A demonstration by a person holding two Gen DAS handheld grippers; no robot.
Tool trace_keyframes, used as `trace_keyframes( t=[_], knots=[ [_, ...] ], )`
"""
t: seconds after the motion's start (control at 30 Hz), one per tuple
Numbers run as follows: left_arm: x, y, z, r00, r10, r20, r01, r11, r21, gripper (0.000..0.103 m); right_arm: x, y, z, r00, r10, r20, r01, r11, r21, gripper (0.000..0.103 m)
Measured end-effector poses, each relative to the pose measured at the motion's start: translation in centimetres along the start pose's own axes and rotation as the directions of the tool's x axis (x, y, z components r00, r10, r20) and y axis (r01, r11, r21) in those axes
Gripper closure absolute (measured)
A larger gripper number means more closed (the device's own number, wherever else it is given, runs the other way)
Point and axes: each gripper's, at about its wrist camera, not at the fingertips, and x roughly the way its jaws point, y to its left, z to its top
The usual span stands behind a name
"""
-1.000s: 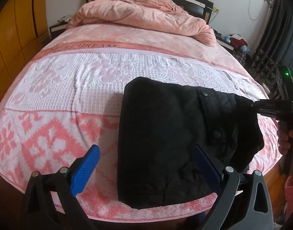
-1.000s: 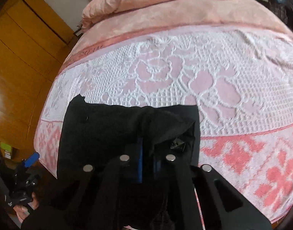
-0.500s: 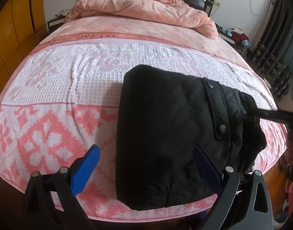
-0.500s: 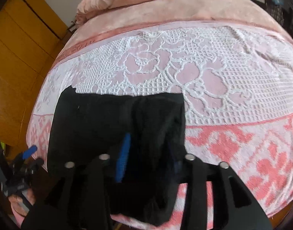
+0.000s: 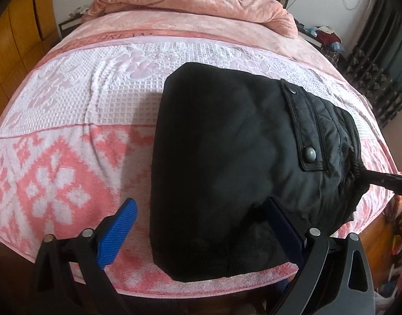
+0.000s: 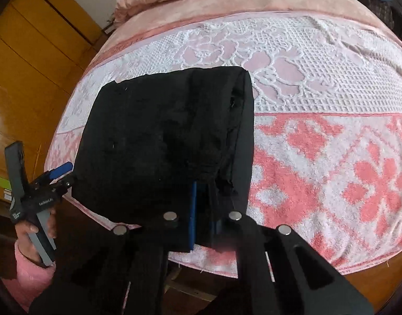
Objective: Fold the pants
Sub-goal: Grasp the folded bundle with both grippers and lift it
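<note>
The black pants (image 5: 227, 157) lie folded in a thick bundle on the bed's near edge, with a snap-button flap on the right side; they also show in the right wrist view (image 6: 161, 136). My left gripper (image 5: 201, 225) is open, its blue pads either side of the bundle's near-left part, the right pad under the fabric. My right gripper (image 6: 203, 199) is shut on the pants' edge at the bundle's near side. Its dark body enters the left wrist view (image 5: 384, 182) at the right. The left gripper also shows in the right wrist view (image 6: 51, 181), held by a hand.
A pink and white patterned bedspread (image 5: 69, 131) covers the bed. A crumpled pink duvet (image 5: 190, 0) lies at the headboard. Wooden wardrobes (image 6: 30, 65) stand on the left. A cluttered nightstand (image 5: 324, 34) and dark curtains are at the right.
The right gripper opened half a second ago and is now shut on the pants' edge again. The left gripper has moved closer in over the bundle, staying open.
</note>
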Motion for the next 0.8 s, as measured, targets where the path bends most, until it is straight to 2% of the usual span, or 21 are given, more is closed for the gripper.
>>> trace_keyframes(
  t=[0.03,0.1,0.17,0.27,0.3,0.33,0.4,0.47,0.57,0.63,0.73,0.8],
  knots=[
    [0.1,0.2,-0.1,1.000,-0.002,-0.008,0.002,1.000,-0.006,0.005,0.5,0.1,0.0,0.999,-0.040,-0.013,0.040,0.999,-0.015,0.095],
    [0.3,0.9,-0.1,0.999,-0.031,-0.023,0.030,0.999,-0.025,0.005,1.5,0.1,-0.2,0.997,-0.071,-0.033,0.071,0.997,-0.019,0.094],
    [0.2,2.0,-0.1,0.994,-0.102,-0.037,0.100,0.994,-0.052,0.005,1.6,-0.3,-0.4,0.998,-0.059,-0.037,0.059,0.998,-0.003,0.093],
    [-0.2,4.5,0.1,0.970,-0.241,-0.041,0.233,0.963,-0.133,0.005,0.1,-0.5,-0.4,1.000,-0.005,-0.010,0.005,1.000,0.018,0.087],
    [-0.3,5.1,0.2,0.963,-0.268,-0.036,0.260,0.954,-0.149,0.005,-0.5,-0.4,-0.5,1.000,0.001,0.004,-0.001,1.000,0.015,0.076],
    [-0.3,5.9,0.4,0.953,-0.302,-0.040,0.291,0.942,-0.169,0.005,-1.5,-0.6,-0.6,1.000,0.002,0.027,-0.002,1.000,0.013,0.062],
    [0.1,7.2,0.9,0.930,-0.364,-0.055,0.348,0.918,-0.192,0.005,-2.5,-1.2,-0.7,0.998,0.027,0.052,-0.029,0.999,0.034,0.049],
    [0.7,7.9,1.3,0.913,-0.404,-0.060,0.384,0.899,-0.212,0.005,-2.8,-2.1,-0.7,0.996,0.068,0.061,-0.072,0.995,0.068,0.047],
    [2.7,8.4,2.0,0.866,-0.490,-0.103,0.457,0.857,-0.238,0.005,-2.1,-3.7,-0.5,0.989,0.142,0.039,-0.145,0.984,0.105,0.040],
    [4.0,8.5,2.2,0.849,-0.512,-0.133,0.469,0.844,-0.259,0.005,-0.9,-4.8,-0.5,0.981,0.194,0.023,-0.195,0.971,0.136,0.037],
    [6.0,8.8,2.4,0.808,-0.567,-0.159,0.509,0.808,-0.295,0.005,0.8,-6.3,-0.8,0.964,0.266,0.007,-0.262,0.945,0.198,0.036],
    [7.2,8.5,2.5,0.790,-0.582,-0.193,0.517,0.802,-0.298,0.005,2.5,-7.6,-0.8,0.952,0.307,-0.012,-0.295,0.925,0.239,0.035]
  ],
)
